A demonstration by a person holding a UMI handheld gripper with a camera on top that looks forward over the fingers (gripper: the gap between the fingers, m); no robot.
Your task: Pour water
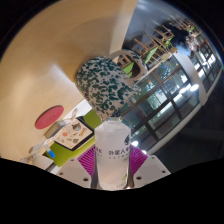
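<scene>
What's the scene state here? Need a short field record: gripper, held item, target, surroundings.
gripper: fingers closed on the bottle, pads pressing both sides
held item: clear plastic water bottle with a label, upright between the fingers
cap: cannot tell
target: green-and-white patterned cup, just beyond the bottle, tilted view
surroundings: red round object off to one side; window frames behind
pour: not yet visible

tool [113,160]: closed on clear water bottle [113,152] | speckled green-white cup [108,85] just beyond, tilted
</scene>
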